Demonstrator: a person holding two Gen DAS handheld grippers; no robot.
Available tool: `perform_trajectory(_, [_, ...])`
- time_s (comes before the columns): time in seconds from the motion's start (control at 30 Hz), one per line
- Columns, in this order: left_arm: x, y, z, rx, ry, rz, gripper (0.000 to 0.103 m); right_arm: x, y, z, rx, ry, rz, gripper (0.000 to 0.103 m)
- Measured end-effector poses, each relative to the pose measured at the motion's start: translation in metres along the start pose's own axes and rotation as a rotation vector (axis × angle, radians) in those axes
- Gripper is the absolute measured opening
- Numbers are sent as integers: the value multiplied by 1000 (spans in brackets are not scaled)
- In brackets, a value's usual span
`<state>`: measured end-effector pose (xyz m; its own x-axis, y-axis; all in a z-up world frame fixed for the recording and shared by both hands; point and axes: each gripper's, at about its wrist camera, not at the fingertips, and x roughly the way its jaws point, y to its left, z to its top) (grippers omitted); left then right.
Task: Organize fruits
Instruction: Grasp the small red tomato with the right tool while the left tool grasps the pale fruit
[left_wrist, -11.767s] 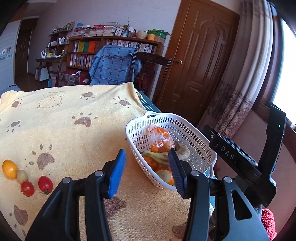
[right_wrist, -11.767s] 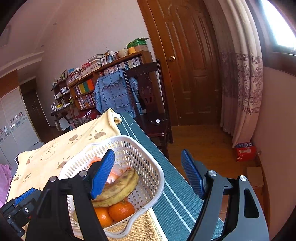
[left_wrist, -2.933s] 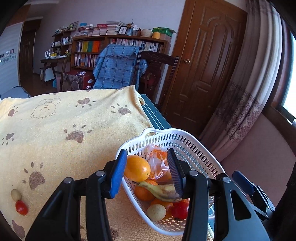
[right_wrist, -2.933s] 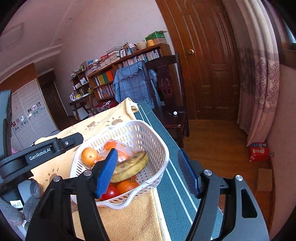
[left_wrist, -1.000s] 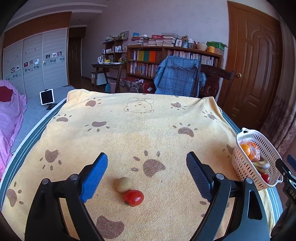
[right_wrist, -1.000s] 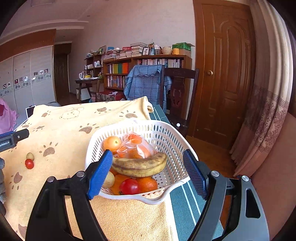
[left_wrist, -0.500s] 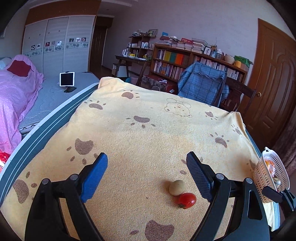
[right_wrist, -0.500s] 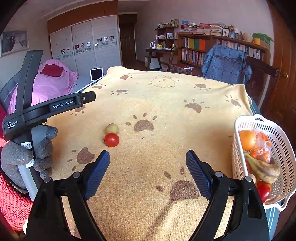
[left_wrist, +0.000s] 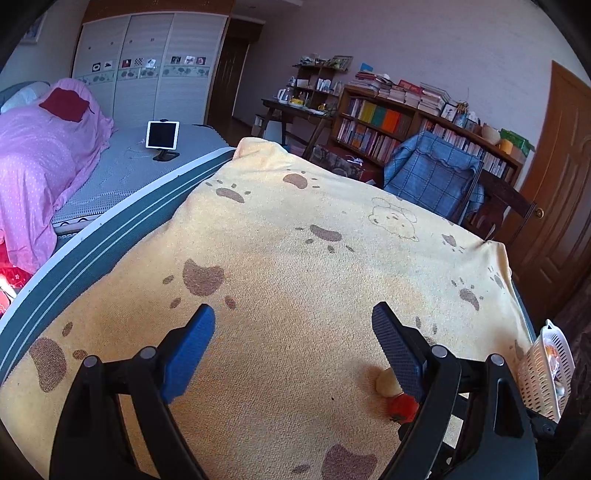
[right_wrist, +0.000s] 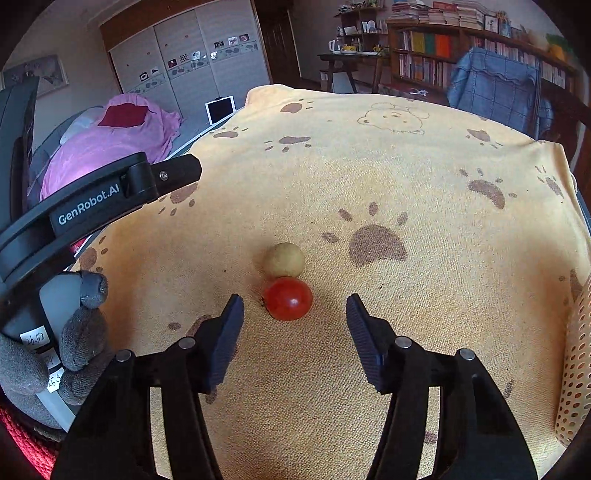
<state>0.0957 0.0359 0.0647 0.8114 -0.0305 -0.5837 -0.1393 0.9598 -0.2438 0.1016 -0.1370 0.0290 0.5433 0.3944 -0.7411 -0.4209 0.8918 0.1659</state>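
Observation:
A red tomato (right_wrist: 288, 299) and a small tan round fruit (right_wrist: 283, 260) lie touching on the yellow paw-print cloth (right_wrist: 406, 155). My right gripper (right_wrist: 294, 314) is open and empty, its jaws just short of the tomato on either side. My left gripper (left_wrist: 293, 334) is open and empty over bare cloth; both fruits show behind its right finger, the tan fruit (left_wrist: 386, 380) and the tomato (left_wrist: 400, 405). The white basket (left_wrist: 545, 373) with fruit stands at the cloth's right edge, also at the right border of the right wrist view (right_wrist: 578, 354).
The left tool's body and a gloved hand (right_wrist: 77, 332) sit left of the right gripper. The table's teal striped edge (left_wrist: 96, 243) runs along the left. A bed with pink covers (left_wrist: 40, 158), a blue-draped chair (left_wrist: 432, 177) and bookshelves stand beyond.
My right gripper has moved forward and down to the tomato and tan fruit. My left gripper has swung further left, so the fruits now sit behind its right finger.

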Motion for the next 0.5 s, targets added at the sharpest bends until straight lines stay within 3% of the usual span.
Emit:
perform_trajectory(0.3, [2, 0, -1, 0, 5, -1, 86, 18, 3, 5, -21, 33, -39, 31])
perform_trajectory(0.5, [2, -8, -4, 33, 9, -26, 86, 2, -8, -3, -1, 19, -42, 31])
